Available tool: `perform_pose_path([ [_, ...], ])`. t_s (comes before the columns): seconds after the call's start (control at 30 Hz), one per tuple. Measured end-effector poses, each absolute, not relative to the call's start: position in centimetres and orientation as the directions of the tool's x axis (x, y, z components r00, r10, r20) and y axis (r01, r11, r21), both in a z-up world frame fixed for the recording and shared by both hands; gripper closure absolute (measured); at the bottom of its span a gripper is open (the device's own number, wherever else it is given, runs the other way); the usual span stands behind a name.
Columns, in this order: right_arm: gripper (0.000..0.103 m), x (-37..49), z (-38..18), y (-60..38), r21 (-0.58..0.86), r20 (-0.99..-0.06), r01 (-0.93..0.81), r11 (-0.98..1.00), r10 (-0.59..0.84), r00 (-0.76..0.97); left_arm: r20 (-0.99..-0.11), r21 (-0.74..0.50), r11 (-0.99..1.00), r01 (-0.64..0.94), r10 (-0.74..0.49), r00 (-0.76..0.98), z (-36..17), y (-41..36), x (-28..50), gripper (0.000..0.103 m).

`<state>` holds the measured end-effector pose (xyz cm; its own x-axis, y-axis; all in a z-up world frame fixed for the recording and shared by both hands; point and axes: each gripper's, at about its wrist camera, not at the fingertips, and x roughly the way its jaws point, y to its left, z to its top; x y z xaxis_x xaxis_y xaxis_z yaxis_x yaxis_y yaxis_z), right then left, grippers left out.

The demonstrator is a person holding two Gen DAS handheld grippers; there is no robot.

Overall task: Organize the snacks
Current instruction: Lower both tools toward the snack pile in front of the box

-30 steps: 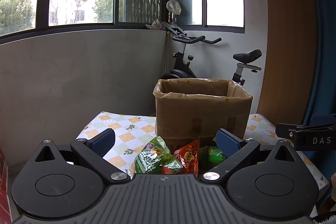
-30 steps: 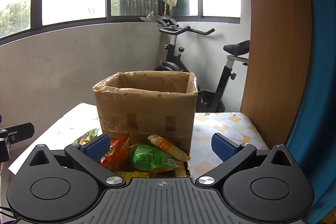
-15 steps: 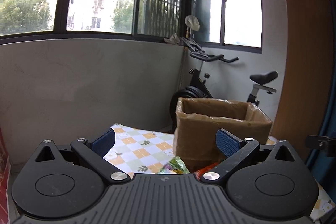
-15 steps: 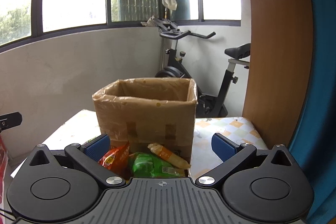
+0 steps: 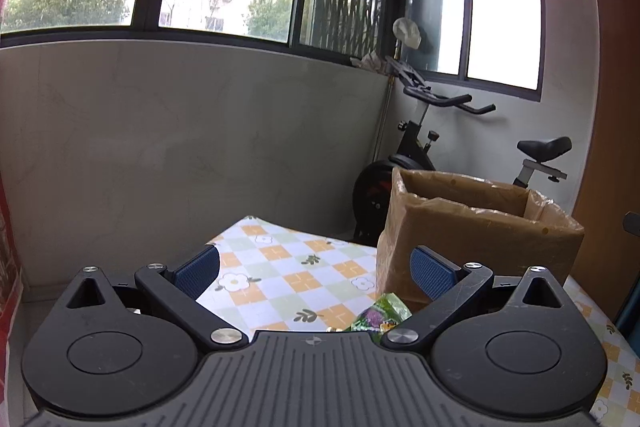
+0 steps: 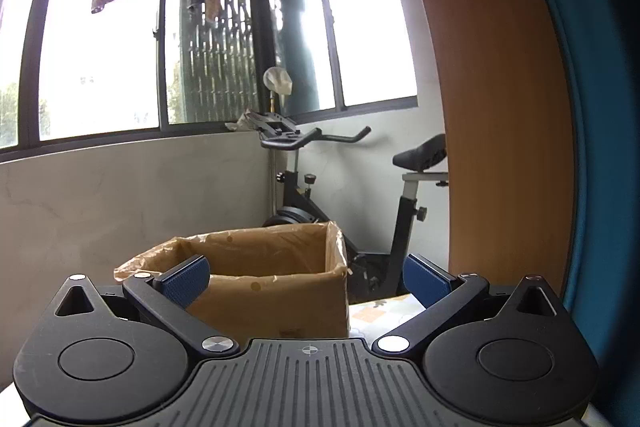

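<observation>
Left wrist view: the left gripper hangs with jaws apart, empty, over a checked tablecloth. A green snack bag lies against the open cardboard box. The right gripper, also spread and empty, faces the box. An exercise bike stands behind, under windows.

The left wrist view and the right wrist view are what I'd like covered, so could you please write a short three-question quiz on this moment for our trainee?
1. True or false: the left gripper holds a snack.
2. Which thing stands behind the cardboard box? A) an exercise bike B) a ladder C) a fan
3. Fill in: in the left wrist view, a green snack packet lies on the checked tablecloth at the foot of the ____.

Key: 1. False, its jaws are open and empty. 2. A. 3. Cardboard box.
</observation>
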<state>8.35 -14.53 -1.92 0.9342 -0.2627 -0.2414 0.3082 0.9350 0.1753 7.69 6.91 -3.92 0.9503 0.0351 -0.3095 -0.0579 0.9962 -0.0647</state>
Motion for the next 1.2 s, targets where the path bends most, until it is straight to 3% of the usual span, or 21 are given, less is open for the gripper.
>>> perform_pose_path([
  [0.1, 0.000, 10.0, -4.1, -14.5, 0.184, -0.307, 0.327, 0.927, -0.262, 0.915, -0.349, -0.054, 0.998, -0.045, 0.023, 0.937, -5.5, 6.2, 9.2, 0.001],
  [0.27, 0.000, 9.7, -7.7, -13.6, 0.154, -0.340, 0.336, 0.929, -0.270, 0.901, -0.435, -0.042, 0.999, -0.022, 0.001, 0.900, -8.6, 4.6, 11.7, 0.001],
  [0.43, 0.000, 10.2, -10.7, -13.4, 0.152, -0.443, 0.322, 0.934, -0.227, 0.867, -0.439, -0.016, 0.998, 0.064, -0.064, 0.896, -10.2, 3.3, 11.9, 0.002],
  [0.67, 0.000, 11.3, -13.6, -13.9, 0.223, -0.540, 0.305, 0.926, -0.143, 0.829, -0.513, 0.061, 0.993, 0.101, -0.056, 0.856, -12.2, 3.6, 12.1, 0.004],
  [0.83, 0.000, 11.6, -14.2, -13.2, 0.206, -0.571, 0.268, 0.941, -0.107, 0.814, -0.502, 0.150, 0.968, 0.199, -0.099, 0.859, -11.9, 4.1, 12.4, 0.004],
  [1.0, 0.000, 11.7, -14.3, -13.1, 0.215, -0.594, 0.270, 0.938, -0.094, 0.799, -0.536, 0.057, 0.965, 0.256, -0.187, 0.823, -13.0, 5.9, 12.5, 0.004],
  [1.2, 0.000, 11.5, -14.0, -12.8, 0.210, -0.609, 0.256, 0.944, -0.078, 0.789, -0.571, 0.106, 0.939, 0.327, -0.212, 0.793, -15.4, 4.5, 13.0, 0.004],
])
